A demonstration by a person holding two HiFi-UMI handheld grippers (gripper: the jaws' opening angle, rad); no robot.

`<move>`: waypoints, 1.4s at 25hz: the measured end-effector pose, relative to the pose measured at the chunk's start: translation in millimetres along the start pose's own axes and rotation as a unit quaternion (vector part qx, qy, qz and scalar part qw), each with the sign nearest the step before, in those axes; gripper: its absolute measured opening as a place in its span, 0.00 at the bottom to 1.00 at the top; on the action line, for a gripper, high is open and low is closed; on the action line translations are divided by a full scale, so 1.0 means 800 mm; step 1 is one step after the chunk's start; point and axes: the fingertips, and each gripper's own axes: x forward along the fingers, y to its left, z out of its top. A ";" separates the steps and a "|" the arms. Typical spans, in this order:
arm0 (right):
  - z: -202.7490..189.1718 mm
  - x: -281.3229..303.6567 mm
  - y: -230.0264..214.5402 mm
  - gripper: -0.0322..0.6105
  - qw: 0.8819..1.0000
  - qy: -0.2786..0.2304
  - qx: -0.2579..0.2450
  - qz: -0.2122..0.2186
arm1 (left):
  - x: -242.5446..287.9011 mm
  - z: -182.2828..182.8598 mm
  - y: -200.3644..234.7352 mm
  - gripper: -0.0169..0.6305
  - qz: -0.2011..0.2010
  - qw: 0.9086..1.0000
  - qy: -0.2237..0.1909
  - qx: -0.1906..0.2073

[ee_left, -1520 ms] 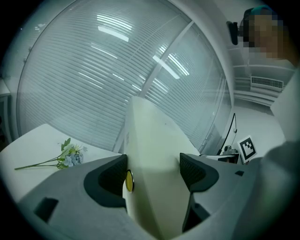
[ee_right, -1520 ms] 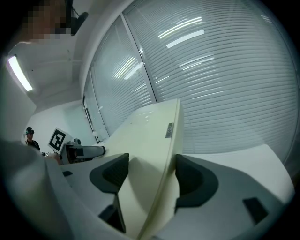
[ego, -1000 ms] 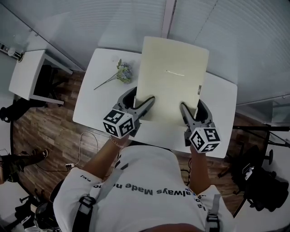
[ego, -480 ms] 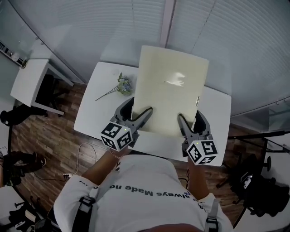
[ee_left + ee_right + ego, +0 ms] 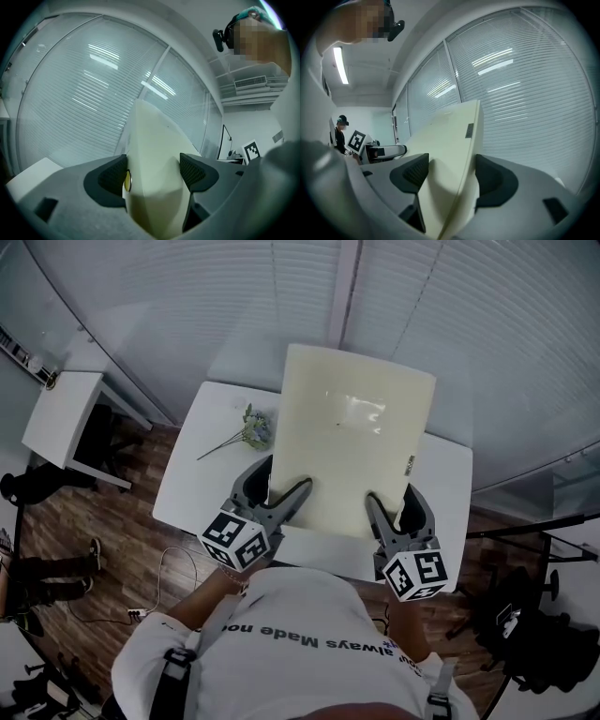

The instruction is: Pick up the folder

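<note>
Both grippers were clamped on the folder (image 5: pixel 347 437), so nothing loose there. Left gripper (image 5: pixel 286 479) had the near left corner and right gripper (image 5: pixel 396 502) had the near right corner, each with one jaw on top of the cover and one underneath. In the left gripper view you could see the left gripper (image 5: pixel 152 173) with the cream folder (image 5: pixel 150 150) wedged right between the dark pads, filling the gap. Same deal in the right gripper view: the right gripper (image 5: pixel 447 176) pinched the folder (image 5: pixel 450 140) near its edge, and the cover rose up and away from the jaws toward the blinds (image 5: pixel 525 79).

From the head view, the folder was held up in front of the person, over the white table (image 5: pixel 202 456). Its far edge reached past the table's back edge, in front of the window blinds (image 5: pixel 187 296). It looked plain pale yellow, with a shiny patch near the middle and a small dark label (image 5: pixel 410 463) by the right edge.

On the table, just left of the folder, lay a little sprig of flowers (image 5: pixel 251 426), not touching anything. A smaller white side table (image 5: pixel 56 413) stood well off to the left on the wood floor (image 5: pixel 103 531), and a thin cable (image 5: pixel 164 568) trailed across the boards near the person's left arm.
</note>
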 end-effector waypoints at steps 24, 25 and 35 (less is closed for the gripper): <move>0.014 -0.011 0.011 0.52 1.000 -0.013 -0.007 -0.001 | -0.011 0.014 -0.009 0.54 -0.005 1.000 -0.015 0.008; 0.015 -0.011 0.011 0.52 1.000 -0.014 -0.007 -0.001 | -0.011 0.015 -0.009 0.54 -0.005 1.000 -0.016 0.007; 0.015 -0.008 0.011 0.52 1.000 -0.016 -0.010 -0.001 | -0.010 0.015 -0.005 0.54 -0.006 1.000 -0.019 0.007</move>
